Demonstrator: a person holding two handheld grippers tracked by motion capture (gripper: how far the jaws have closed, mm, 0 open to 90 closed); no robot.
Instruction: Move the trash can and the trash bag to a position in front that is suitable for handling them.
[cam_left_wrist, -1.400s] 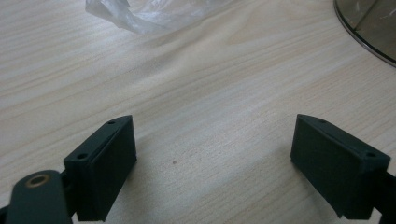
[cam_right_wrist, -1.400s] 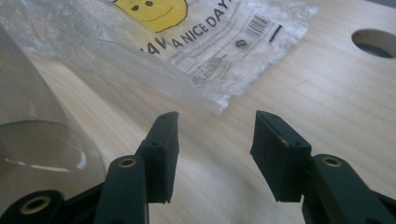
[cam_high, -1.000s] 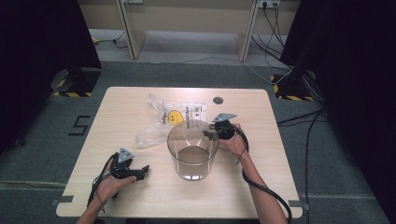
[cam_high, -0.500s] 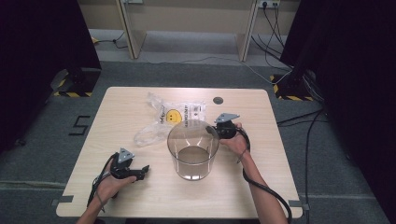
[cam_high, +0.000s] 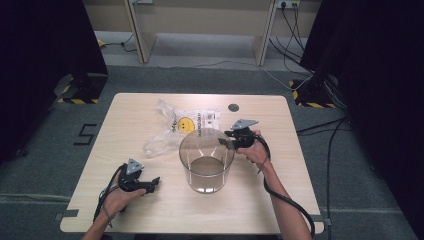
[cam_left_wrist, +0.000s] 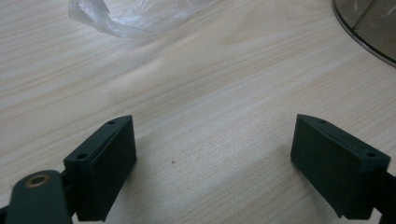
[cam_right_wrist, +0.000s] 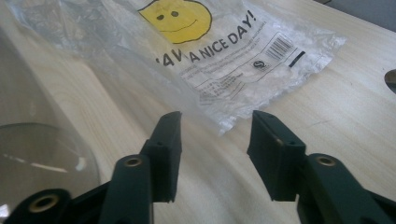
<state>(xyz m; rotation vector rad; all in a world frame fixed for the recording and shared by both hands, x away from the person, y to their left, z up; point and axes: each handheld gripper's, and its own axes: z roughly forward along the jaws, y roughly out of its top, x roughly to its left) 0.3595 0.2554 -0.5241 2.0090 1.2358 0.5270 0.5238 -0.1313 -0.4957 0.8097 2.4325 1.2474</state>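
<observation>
While a person sits at the near edge of a pale wooden table, each hand holds a black two-jaw gripper above the tabletop. At the middle of the table stands a clear, round plastic bucket, upright and open at the top. Behind it, toward the far edge, lies a crumpled transparent plastic bag printed with a yellow smiley face and the words "HAVE A NICE DAY!".

At the bucket's right side, level with its rim, sits the right gripper; from above it appears to touch or nearly touch the rim, though contact cannot be told for certain. Its jaws have just been opening and now stand about half apart, with nothing between them. Seen from the right gripper view, the jaws frame bare wood, the printed bag lies just beyond their tips, and the bucket's clear wall curves at the left.

Low over the near left part of the table is the left gripper, well apart from the bucket. Its jaws are wide open and empty, with only wood grain between them. A small dark round hole marks the table's far side.
</observation>
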